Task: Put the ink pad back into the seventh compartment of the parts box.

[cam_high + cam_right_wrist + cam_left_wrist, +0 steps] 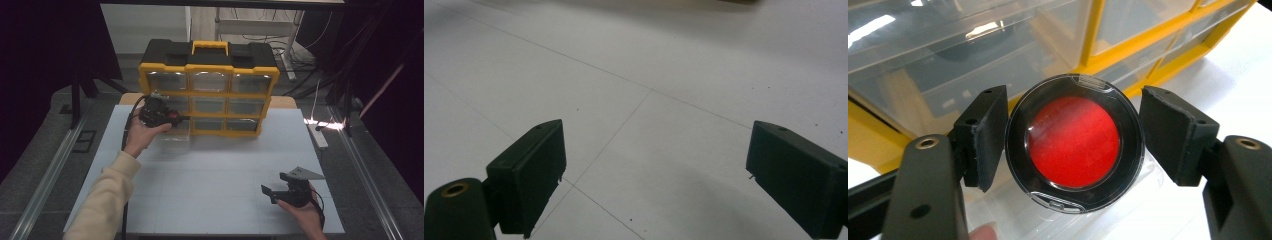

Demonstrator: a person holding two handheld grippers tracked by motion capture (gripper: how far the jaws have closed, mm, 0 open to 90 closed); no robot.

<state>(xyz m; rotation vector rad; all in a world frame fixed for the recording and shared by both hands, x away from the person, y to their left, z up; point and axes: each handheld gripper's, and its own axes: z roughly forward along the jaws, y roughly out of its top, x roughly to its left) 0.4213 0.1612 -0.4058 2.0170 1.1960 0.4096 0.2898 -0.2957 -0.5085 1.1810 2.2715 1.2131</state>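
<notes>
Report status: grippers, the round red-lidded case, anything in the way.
Left gripper shut on round red-lidded case, close to the yellow drawer organizer. Right gripper open, nothing between its jaws, over the white table. An open clear drawer lies under the case.

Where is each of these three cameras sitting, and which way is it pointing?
High view: above the person's side, looking forward and down on the white table and yellow drawer cabinet; both forearms, left gripper, right gripper.
Left gripper view: rides that gripper, facing the cabinet's clear drawers; its jaws clamp a round red-centred case.
Right gripper view: looks along wide-apart jaws at bare tabletop.
Shared: cabinet in high and left views; table in all.
</notes>
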